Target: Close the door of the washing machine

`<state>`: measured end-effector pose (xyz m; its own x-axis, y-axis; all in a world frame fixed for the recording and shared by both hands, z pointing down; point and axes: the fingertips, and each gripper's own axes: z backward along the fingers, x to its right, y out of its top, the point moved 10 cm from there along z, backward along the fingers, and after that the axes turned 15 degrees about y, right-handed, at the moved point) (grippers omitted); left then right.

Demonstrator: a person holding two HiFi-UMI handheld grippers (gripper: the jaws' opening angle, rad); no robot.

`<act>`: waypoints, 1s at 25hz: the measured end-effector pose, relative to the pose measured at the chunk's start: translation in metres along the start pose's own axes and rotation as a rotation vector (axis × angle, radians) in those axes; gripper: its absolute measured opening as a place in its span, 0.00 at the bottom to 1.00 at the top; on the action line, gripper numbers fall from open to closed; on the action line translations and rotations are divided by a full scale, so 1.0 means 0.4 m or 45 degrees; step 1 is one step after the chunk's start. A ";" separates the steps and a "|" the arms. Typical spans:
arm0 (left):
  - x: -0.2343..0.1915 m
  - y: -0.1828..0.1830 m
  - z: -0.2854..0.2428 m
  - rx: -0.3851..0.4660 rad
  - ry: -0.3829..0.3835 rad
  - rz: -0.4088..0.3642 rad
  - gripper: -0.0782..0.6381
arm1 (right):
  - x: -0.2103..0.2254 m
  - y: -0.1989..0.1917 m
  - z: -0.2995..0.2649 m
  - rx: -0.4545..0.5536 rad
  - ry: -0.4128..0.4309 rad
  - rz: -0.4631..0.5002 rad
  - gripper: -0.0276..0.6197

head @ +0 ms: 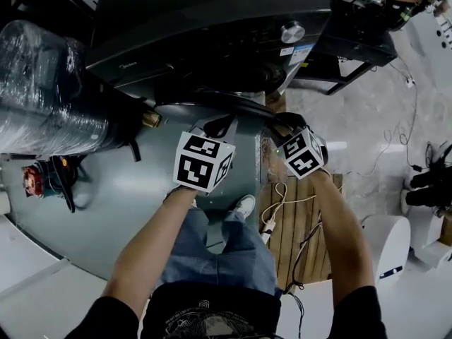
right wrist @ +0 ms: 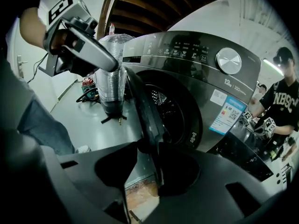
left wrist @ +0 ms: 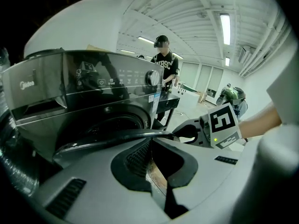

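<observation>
The dark washing machine (head: 212, 20) stands in front of me with its round door swung out. The door's dark rim (head: 212, 101) curves between the two grippers. My right gripper (head: 281, 124) is at the rim's right end. In the right gripper view the rim (right wrist: 140, 106) runs straight in between the jaws of the right gripper (right wrist: 148, 146), which close on it. My left gripper (head: 220, 122) meets the rim further left. In its own view the rim (left wrist: 107, 136) lies across the tips of the left gripper (left wrist: 150, 139), whose jaws stand near together. Whether they pinch it is unclear.
A plastic-wrapped roll (head: 42, 90) lies left of the machine, with a small red device (head: 32, 179) on the grey floor below it. A wooden pallet (head: 300, 224) lies under my right arm. Another person in a black shirt (right wrist: 280, 101) stands beyond the machine beside a black stand (head: 353, 41).
</observation>
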<state>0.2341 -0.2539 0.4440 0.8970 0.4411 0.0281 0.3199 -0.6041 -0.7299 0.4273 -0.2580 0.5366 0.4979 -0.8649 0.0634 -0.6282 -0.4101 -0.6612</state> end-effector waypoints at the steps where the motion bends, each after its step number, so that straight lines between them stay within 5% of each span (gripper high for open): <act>1: 0.000 0.001 0.000 -0.001 0.013 0.003 0.15 | 0.006 0.003 -0.001 0.001 -0.004 0.011 0.28; 12: 0.016 0.043 -0.029 0.035 0.050 0.031 0.15 | 0.069 0.022 -0.004 0.014 -0.116 0.026 0.31; 16: 0.018 0.044 -0.053 0.029 0.042 0.025 0.15 | 0.100 0.032 -0.005 0.068 -0.203 -0.072 0.31; 25: 0.007 0.055 -0.098 0.015 0.036 0.047 0.15 | 0.163 0.065 -0.026 0.049 -0.237 -0.077 0.32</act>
<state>0.2554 -0.2920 0.4549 0.9165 0.3996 0.0204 0.2832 -0.6119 -0.7385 0.4371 -0.3282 0.5312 0.6384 -0.7690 -0.0328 -0.5719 -0.4454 -0.6888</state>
